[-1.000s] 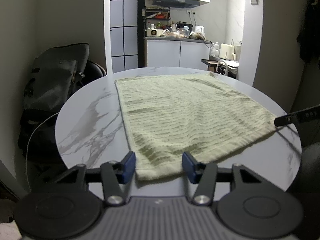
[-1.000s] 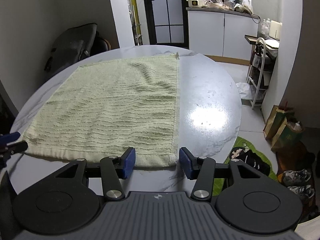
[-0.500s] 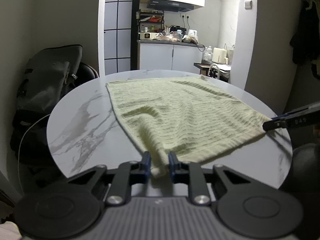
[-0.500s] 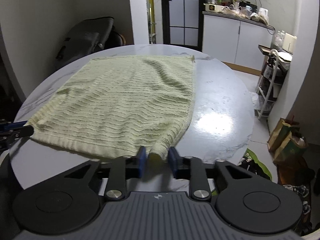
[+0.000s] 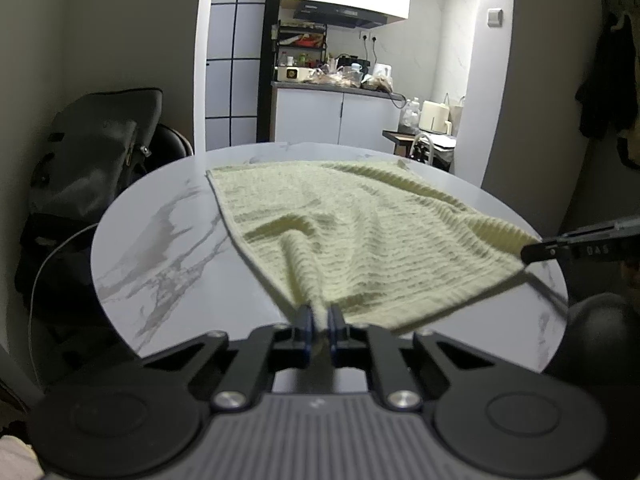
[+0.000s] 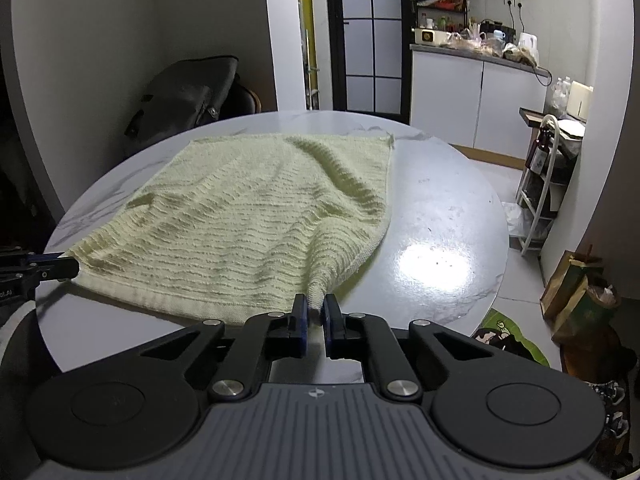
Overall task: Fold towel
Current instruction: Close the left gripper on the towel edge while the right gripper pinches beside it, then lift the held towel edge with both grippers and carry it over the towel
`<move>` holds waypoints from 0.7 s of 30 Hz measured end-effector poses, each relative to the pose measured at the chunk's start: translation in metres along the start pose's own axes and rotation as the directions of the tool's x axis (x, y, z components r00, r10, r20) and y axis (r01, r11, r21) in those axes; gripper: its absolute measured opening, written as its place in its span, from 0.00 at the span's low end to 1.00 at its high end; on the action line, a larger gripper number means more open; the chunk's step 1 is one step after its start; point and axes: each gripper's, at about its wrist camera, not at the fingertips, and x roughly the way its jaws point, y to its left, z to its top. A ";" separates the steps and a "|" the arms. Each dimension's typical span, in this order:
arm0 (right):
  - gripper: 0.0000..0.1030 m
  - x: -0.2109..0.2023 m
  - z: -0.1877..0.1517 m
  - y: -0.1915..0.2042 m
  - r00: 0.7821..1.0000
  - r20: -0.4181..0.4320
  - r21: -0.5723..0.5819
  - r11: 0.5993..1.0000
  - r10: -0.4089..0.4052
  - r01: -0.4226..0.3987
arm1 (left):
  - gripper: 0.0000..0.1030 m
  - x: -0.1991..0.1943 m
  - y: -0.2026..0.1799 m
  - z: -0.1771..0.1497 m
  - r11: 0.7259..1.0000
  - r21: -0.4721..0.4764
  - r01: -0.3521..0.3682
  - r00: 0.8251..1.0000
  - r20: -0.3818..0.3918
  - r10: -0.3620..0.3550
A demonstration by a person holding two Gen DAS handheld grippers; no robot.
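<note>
Towel lies mid-frame on the round marble table (near edge lifted); left gripper and right gripper each pinch a near corner between narrowed fingers

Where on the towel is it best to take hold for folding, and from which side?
At its two near corners, coming in from the near table edge. The towel lies spread out, so only edges and corners offer a lip. Each hand-held gripper, left and right, is shut on one, the cloth rising in a ridge toward each.
</note>
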 end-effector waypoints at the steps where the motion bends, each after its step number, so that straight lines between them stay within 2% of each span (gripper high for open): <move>1: 0.08 -0.001 0.000 0.000 1.000 0.006 0.004 1.000 0.004 -0.004 | 0.08 -0.001 0.000 0.001 1.000 0.001 -0.001 1.000 0.004 0.001; 21: 0.08 -0.027 0.009 0.004 0.995 0.095 -0.002 1.000 0.017 -0.017 | 0.08 -0.027 0.001 0.010 1.000 0.007 -0.015 0.997 0.082 0.014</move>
